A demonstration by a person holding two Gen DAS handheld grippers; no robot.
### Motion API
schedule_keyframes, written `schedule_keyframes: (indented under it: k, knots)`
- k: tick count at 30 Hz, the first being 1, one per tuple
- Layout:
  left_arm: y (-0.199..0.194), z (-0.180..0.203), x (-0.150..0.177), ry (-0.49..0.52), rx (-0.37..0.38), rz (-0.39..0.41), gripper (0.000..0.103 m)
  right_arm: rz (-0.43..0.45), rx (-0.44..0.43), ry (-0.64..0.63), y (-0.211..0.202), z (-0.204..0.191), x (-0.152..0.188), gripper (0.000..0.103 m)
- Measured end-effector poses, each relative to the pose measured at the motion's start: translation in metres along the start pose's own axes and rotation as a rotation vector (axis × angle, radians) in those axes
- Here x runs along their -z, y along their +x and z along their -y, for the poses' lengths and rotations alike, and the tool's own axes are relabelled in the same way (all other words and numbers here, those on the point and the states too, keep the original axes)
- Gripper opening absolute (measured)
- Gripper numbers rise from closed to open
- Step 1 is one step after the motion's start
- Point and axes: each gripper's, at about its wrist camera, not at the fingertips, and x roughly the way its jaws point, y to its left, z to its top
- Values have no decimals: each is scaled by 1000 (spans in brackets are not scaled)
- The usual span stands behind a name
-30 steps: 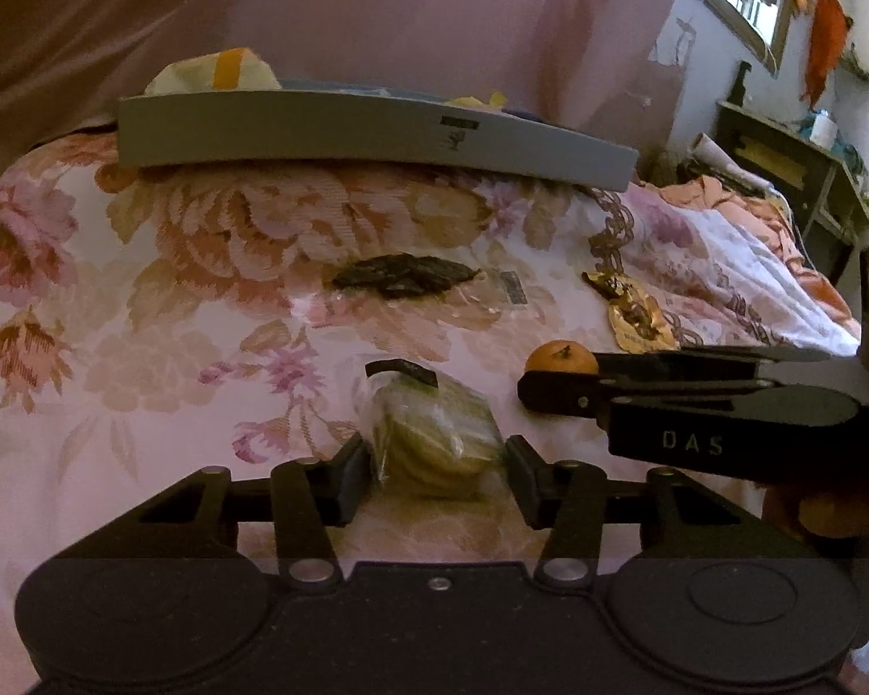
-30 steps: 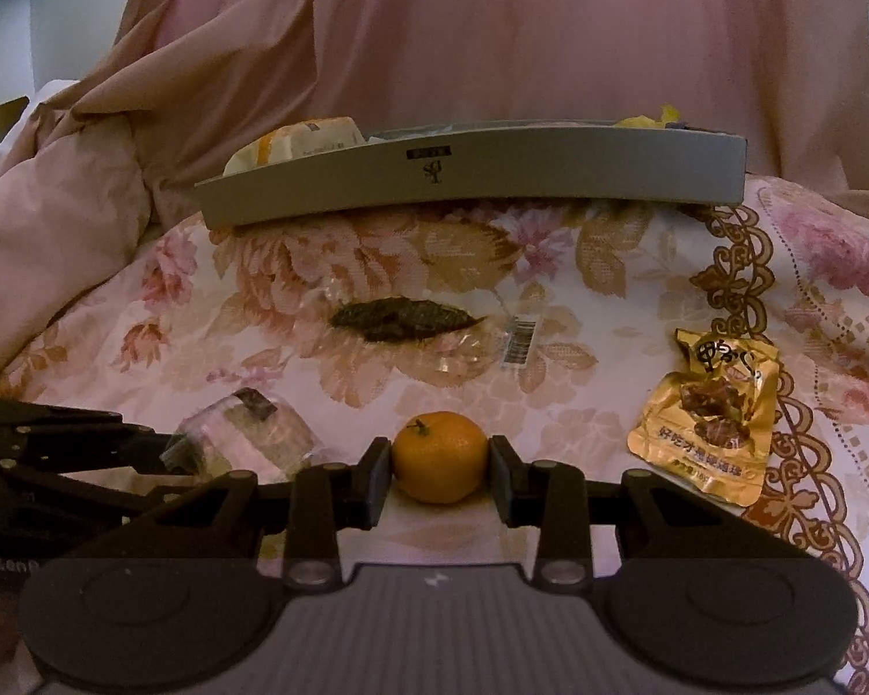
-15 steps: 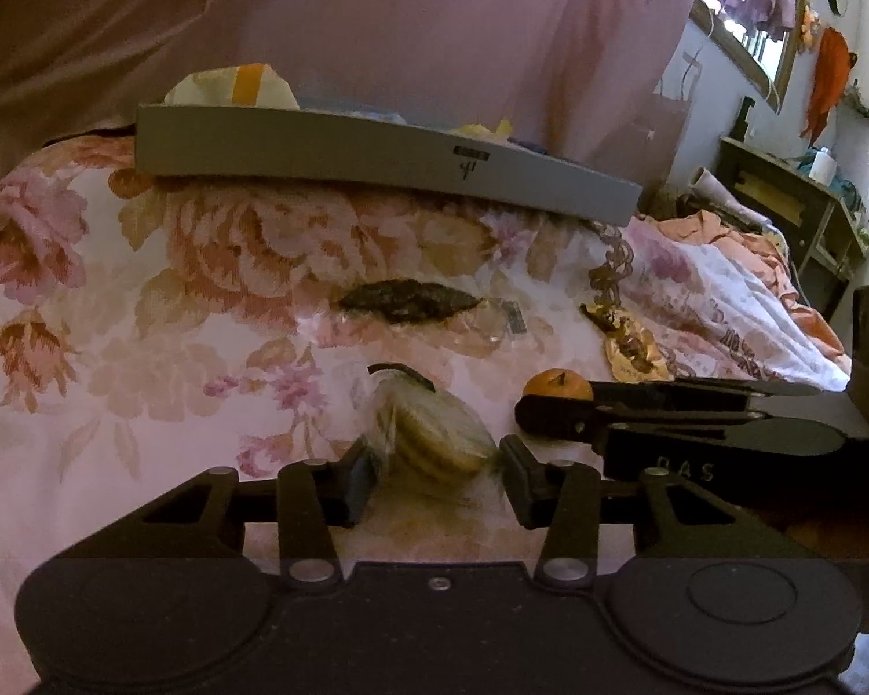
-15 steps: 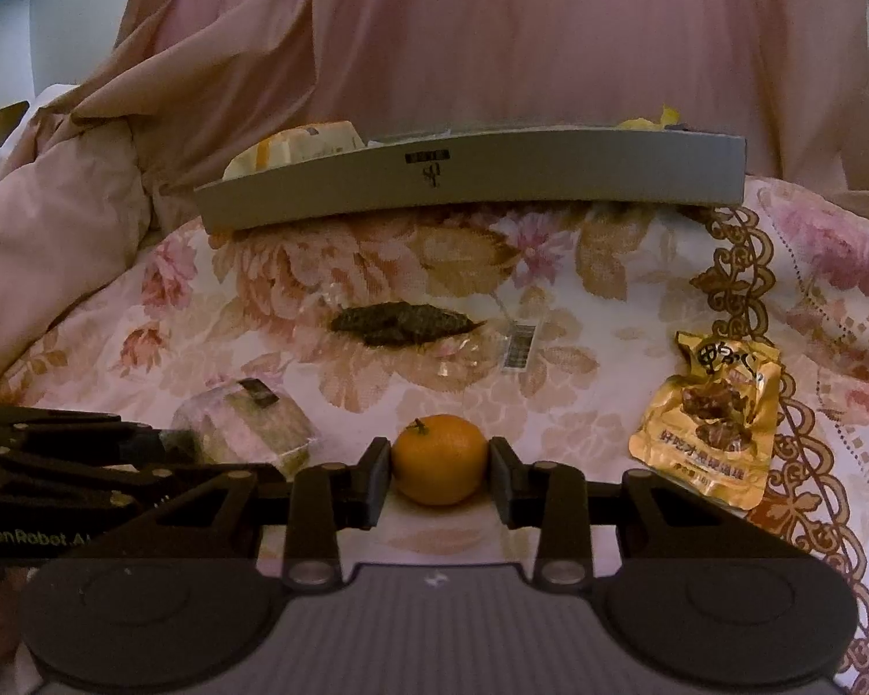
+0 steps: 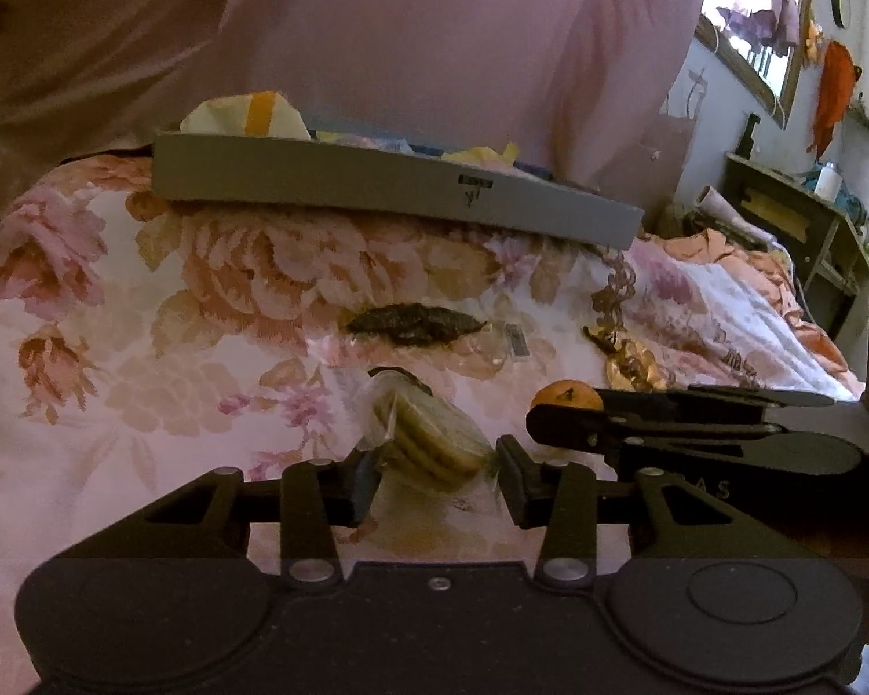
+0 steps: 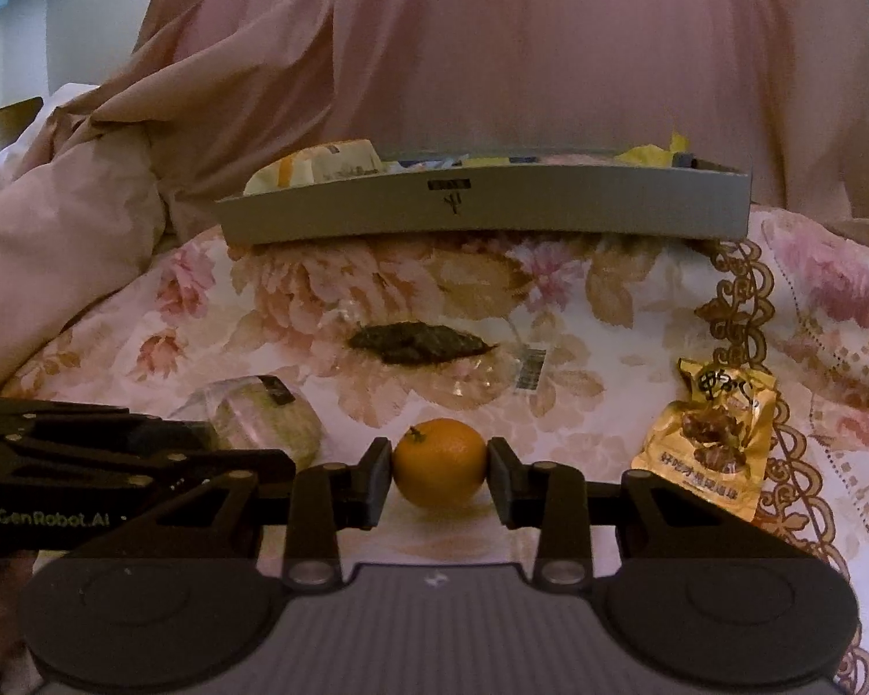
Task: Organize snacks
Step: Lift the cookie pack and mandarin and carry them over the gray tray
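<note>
My left gripper (image 5: 437,478) is shut on a clear bag of round cookies (image 5: 426,440), held just above the floral bedspread. My right gripper (image 6: 439,472) is shut on a small orange (image 6: 439,460), which also shows in the left wrist view (image 5: 565,395). The cookie bag also shows in the right wrist view (image 6: 266,420). A grey tray (image 6: 481,205) with several snack packets lies at the far side, also in the left wrist view (image 5: 388,188).
A clear packet with dark dried food (image 6: 420,343) lies on the bedspread between the grippers and the tray. A yellow snack pouch (image 6: 712,437) lies at the right. A pink quilt (image 6: 64,243) bulges at the left. A desk (image 5: 793,220) stands beyond the bed.
Both grippers have lifted a little and moved toward the tray with their loads; the tray and the dark packet look closer.
</note>
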Motion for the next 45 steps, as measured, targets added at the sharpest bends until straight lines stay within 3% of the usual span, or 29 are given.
schedule_keyframes:
  k: [10,21,33,45]
  knots:
    - [-18,13,-19,-9,29,63,45,51,-3,4,-13,-1,-12,40]
    - [-23,23,-95,34,1,154,45,184,23,13,-25,13,-47,40]
    - [45,35,-170,-23,11,183,45,336,140,71,-7,74,-93,40]
    - [104,37,-177,-15,-27,111,45,319,182,81,31,105,-92,40]
